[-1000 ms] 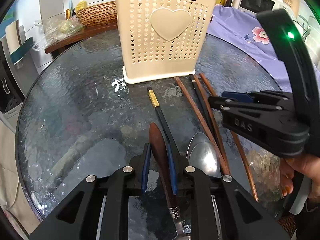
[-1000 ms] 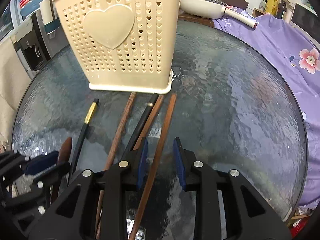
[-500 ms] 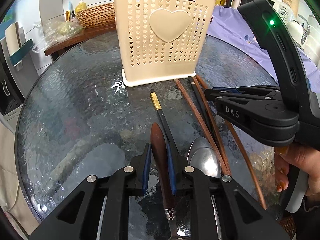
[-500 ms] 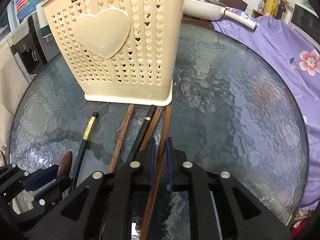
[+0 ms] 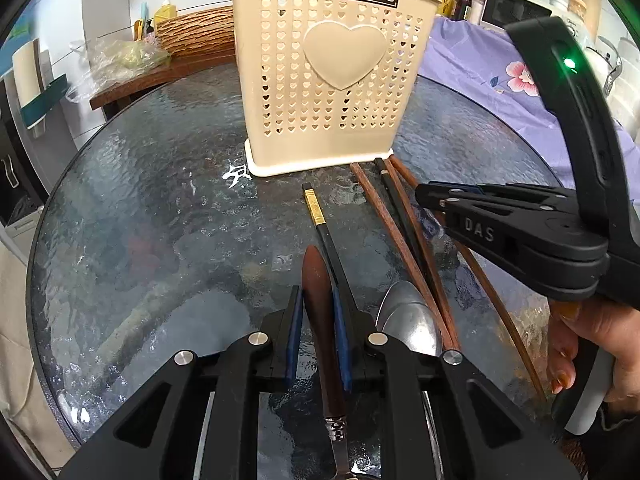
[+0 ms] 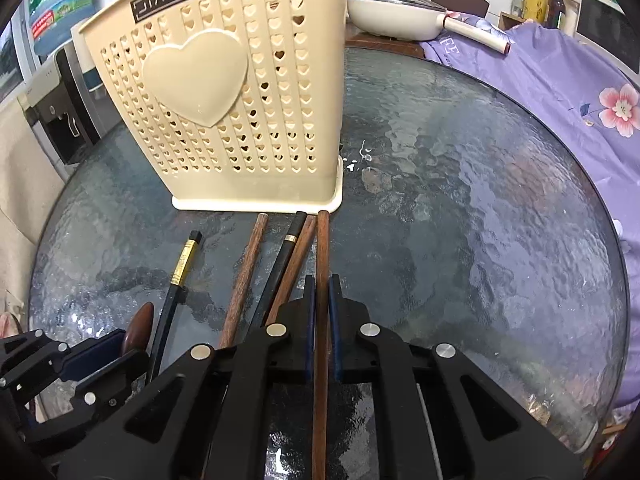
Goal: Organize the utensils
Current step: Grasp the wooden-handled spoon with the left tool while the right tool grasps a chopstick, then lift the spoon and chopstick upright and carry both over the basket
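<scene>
My left gripper [image 5: 316, 336] holds its jaws narrow on the brown handle [image 5: 318, 300] of a utensil lying on the glass surface [image 5: 160, 220]; the metal end runs back under me, so which utensil it is I cannot tell; my right gripper [image 6: 320, 328] has just been closing and now pinches one wooden chopstick [image 6: 322, 248], the rightmost of the bundle. Both pieces seem to lie flat, so I judge the step in hand to be the pick-up, with both grips made and no lift begun. The holder [image 5: 332, 80] stands at 12 o'clock from either wrist, upright, with two sticks already poking out of its top. Left on the surface: a black chopstick with gold band [image 5: 316, 212] at 12 o'clock of my left jaws, a spoon [image 5: 408, 316] at 3 o'clock of them, and three more chopsticks [image 6: 276, 272] at 10 o'clock of my right jaws. Next I would raise each piece clear of its neighbours, tip it upright, and carry it over the holder's rim; the long chopstick may pivot in so thin a pinch.
</scene>
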Tool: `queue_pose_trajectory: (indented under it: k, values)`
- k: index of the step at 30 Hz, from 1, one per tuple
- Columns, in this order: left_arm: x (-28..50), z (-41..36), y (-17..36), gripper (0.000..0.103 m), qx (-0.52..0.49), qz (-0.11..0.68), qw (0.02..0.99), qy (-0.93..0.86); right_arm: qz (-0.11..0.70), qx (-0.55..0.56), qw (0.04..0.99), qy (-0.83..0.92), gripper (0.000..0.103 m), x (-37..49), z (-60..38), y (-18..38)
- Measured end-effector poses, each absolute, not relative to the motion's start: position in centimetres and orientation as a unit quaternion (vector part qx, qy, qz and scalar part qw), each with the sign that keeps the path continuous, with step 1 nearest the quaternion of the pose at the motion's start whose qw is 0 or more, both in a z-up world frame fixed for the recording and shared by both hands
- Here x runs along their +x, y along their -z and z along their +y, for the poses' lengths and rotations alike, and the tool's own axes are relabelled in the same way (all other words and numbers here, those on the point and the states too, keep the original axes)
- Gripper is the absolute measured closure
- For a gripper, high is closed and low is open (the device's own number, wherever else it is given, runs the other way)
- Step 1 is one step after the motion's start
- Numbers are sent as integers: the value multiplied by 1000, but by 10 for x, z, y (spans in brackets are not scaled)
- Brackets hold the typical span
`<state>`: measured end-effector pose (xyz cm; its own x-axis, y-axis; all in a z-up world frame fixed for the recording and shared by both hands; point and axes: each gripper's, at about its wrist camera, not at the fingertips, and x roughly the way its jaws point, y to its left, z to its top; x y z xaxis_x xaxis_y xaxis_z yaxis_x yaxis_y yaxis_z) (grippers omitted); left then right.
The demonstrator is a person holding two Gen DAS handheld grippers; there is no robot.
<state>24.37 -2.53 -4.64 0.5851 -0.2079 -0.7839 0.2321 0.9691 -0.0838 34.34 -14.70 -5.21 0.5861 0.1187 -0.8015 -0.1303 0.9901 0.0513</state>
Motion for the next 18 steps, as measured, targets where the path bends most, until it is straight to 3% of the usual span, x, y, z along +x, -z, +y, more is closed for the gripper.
queue_pose_trajectory:
  k: [18]
  values:
    - [228, -21, 10, 88, 14, 391, 912, 123, 388, 6, 915, -113, 96, 301, -149, -4]
